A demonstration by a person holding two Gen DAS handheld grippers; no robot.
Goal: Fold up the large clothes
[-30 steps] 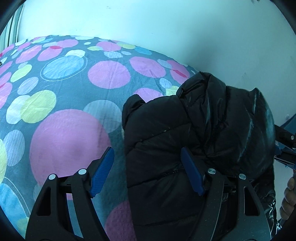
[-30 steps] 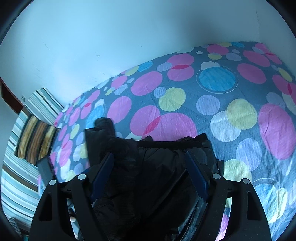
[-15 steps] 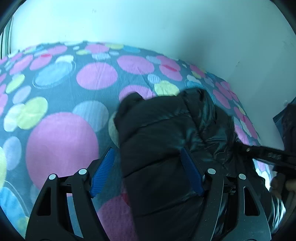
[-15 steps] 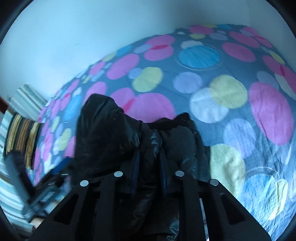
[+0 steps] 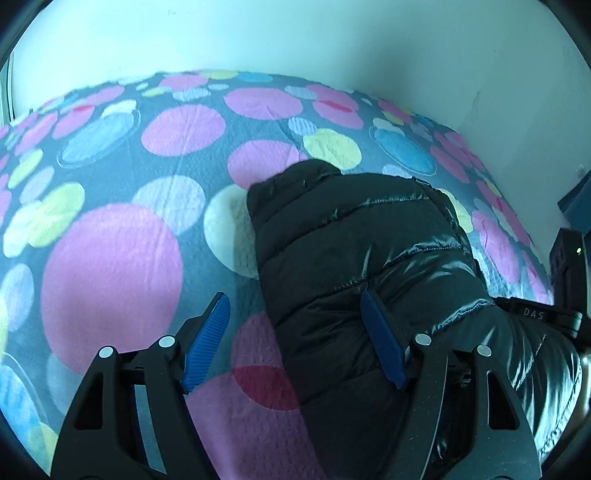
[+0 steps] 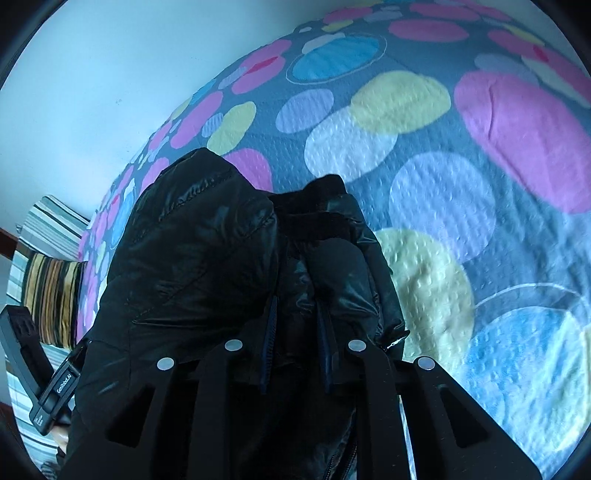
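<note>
On the bed (image 5: pixel 110 258), over its grey cover printed with pink, yellow, blue and white circles, lies a black puffer jacket (image 5: pixel 354 251), glossy and quilted, bunched into a thick bundle near the pale wall (image 5: pixel 295 33).

From the left wrist view, the left tool (image 5: pixel 299 343) stands wide open, its blue-padded fingers (image 5: pixel 207 343) spread apart. One finger hangs over the bare cover, the other over the near edge of the jacket, so the jacket's left side sits partly between them; nothing is pinched. At the far right of that view a black device with lettering pokes out from behind the jacket.

From the right wrist view, the right tool (image 6: pixel 295 328) is nearly closed, its two dark blue pads drawn close together with a fold of the jacket (image 6: pixel 207 258) squeezed between them. The fabric rises in front of the tool in two humps, a larger one to the left and a smaller one to the right, with a darker crease running between. To the left of the jacket in this view a striped pillow (image 6: pixel 51 295) rests at the end of the bed, and a black device with a white label (image 6: pixel 59 387) shows at the lower left edge. The cover to the right of the jacket lies open, lightly textured and slightly creased.
</note>
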